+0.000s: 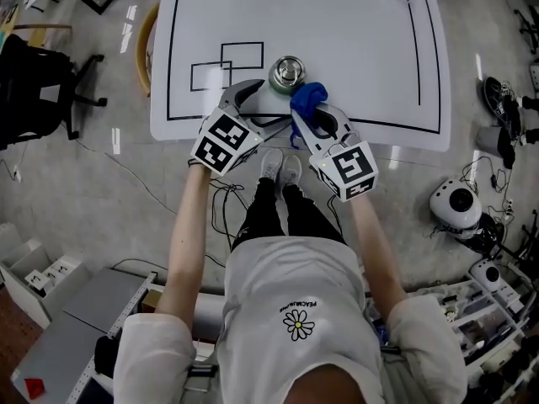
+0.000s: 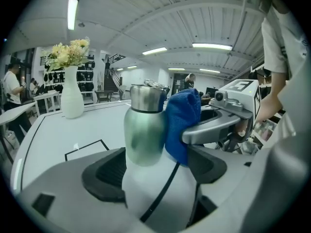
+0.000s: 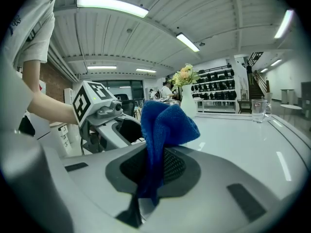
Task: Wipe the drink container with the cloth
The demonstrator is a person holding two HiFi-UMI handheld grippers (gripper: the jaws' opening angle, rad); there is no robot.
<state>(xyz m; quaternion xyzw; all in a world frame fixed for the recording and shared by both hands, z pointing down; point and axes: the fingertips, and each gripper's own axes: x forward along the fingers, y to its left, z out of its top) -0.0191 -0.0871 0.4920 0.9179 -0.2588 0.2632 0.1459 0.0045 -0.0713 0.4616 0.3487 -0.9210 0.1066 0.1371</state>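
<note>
The fingers (image 2: 104, 171) of the left gripper (image 2: 155, 174) are closed on the white lower body of the bottle (image 2: 144, 135). The right gripper (image 3: 151, 168) is shut tight on the blue cloth (image 3: 165, 125), which lies against the bottle's side. The bottle stands near the counter's (image 1: 337, 23) front edge.

The person is stretching the left forearm (image 1: 187, 225) and the right forearm (image 1: 372, 238) forward and down, the two drawing closer toward the hands. The left hand-held gripper (image 1: 254, 99) is clamping its jaws on the lower body of the drink container (image 1: 287, 72). The right hand-held gripper (image 1: 310, 118), just beside it, is pinching the cloth (image 1: 308, 97) between closed jaws and holding it against the container's side.
</note>
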